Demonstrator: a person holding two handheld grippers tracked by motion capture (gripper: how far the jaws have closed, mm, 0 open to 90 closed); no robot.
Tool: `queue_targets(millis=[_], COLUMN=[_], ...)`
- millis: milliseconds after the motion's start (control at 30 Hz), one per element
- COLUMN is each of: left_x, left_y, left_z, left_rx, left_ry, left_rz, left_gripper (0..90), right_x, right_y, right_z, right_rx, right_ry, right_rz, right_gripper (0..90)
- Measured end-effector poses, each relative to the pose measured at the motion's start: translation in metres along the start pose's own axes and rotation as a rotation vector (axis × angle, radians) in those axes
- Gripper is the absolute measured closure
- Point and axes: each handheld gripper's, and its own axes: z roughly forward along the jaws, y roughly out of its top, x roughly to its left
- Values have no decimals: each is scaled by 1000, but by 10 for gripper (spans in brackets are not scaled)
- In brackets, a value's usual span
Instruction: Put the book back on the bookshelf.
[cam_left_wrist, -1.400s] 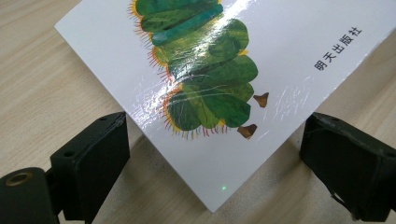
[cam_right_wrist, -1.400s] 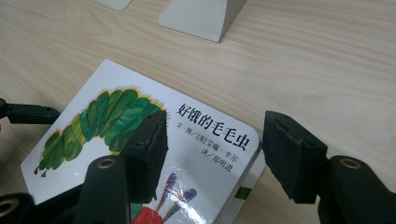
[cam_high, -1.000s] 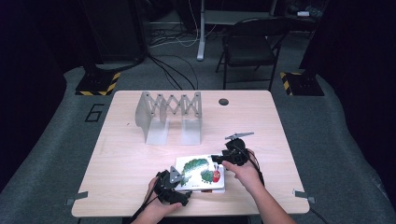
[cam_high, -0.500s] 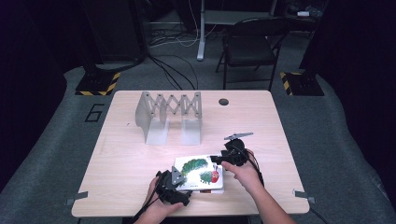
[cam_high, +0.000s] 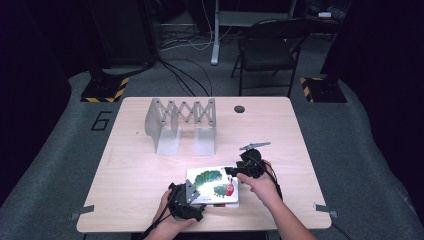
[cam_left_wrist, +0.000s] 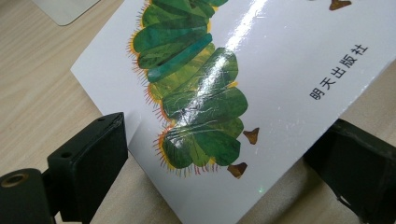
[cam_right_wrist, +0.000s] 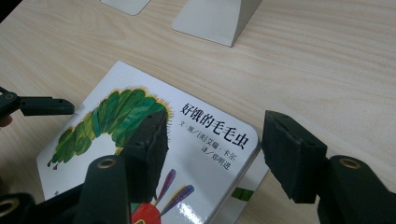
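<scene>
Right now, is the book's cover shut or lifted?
Lifted slightly. In the right gripper view the front cover rides above the pages at its near corner, showing a gap with a page below. The book lies flat on the table.

**A dim room around a lit table**

We look down on a pale wooden table (cam_high: 150, 165) with a round cable hole (cam_high: 239, 109), standing on grey carpet (cam_high: 60, 165) marked with a "6" (cam_high: 102, 120). Behind it we see a black folding chair (cam_high: 267, 52), a desk leg (cam_high: 216, 35), loose cables (cam_high: 182, 42) and two yellow-and-black striped bases (cam_high: 106, 89). Darkness closes the far edges.
</scene>
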Motion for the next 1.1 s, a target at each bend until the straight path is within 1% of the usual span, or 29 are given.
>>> queue_targets(millis=[67,100,167,200,233,267,300,367,400,433,467,500,533,567,633,667,733,767,800,867,900,933,967,1000,1033,1100], left_x=[-1,-1,0,-1,-2,-2,-3,-3,-6,-7,-8,-8,-7,-7,-7,-7,-7,-7,-7,-8,-8,-8,-8,-8,-8,-8], left_y=[0,0,0,0,0,-1,-1,0,0,0,0,0,0,-1,-1,-1,-2,-2,-2,-3,-3,-3,-3,-3,-3,-3], left_z=[0,0,0,0,-1,0,-1,-1,-2,-3,-3,-4,-4,-3,-3,-3,-3,-3,-2,-3,-2,-2,-3,-3,-2,-2], left_rx=[-4,-4,-4,-5,-3,-18,-13,-19,-25,-27,-30,-24,-25,-36,-39,-40,-46,-49,-50,-53,-56,-57,-54,-54,-58,-57], left_ry=[6,6,0,3,17,14,20,7,22,23,18,18,15,15,8,7,8,16,17,19,20,21,12,13,12,15], left_rz=[0,0,2,6,12,8,16,27,38,51,52,61,61,60,52,58,50,51,50,50,47,47,46,45,43,41], left_gripper=[70,72,72,73,75,77,79,91,105,122,137,144,148,147,147,147,147,147,147,147,147,147,147,148,147,148], right_x=[0,-1,-1,-1,-1,0,0,-1,-2,-3,-2,-1,-2,-2,-2,-2,-3,-4,-5,-5,-5,-7,-8,-9,-9,-10], right_y=[0,0,0,0,0,0,0,0,-1,0,-1,-1,-1,-1,-1,-1,-1,-1,-2,-2,-2,-2,-2,-2,-2,-2], right_z=[0,1,1,1,1,0,0,1,1,2,2,2,2,2,3,3,3,4,4,4,5,6,7,7,7,8], right_rx=[-1,-9,-9,-8,-8,0,1,1,-4,-1,-2,8,10,8,9,9,5,1,-1,14,20,16,15,11,22,22], right_ry=[-1,-4,-3,-3,-2,-1,-1,1,2,0,1,1,-2,-2,-3,-4,-2,2,3,11,12,12,11,13,14,19], right_rz=[0,-14,-14,-13,-14,-2,-2,-3,-1,-10,-6,10,5,2,1,0,-5,-11,-8,7,23,8,0,2,11,11], right_gripper=[406,406,407,406,406,406,406,407,407,407,407,407,407,407,407,406,406,406,405,404,404,405,407,408,408,408])
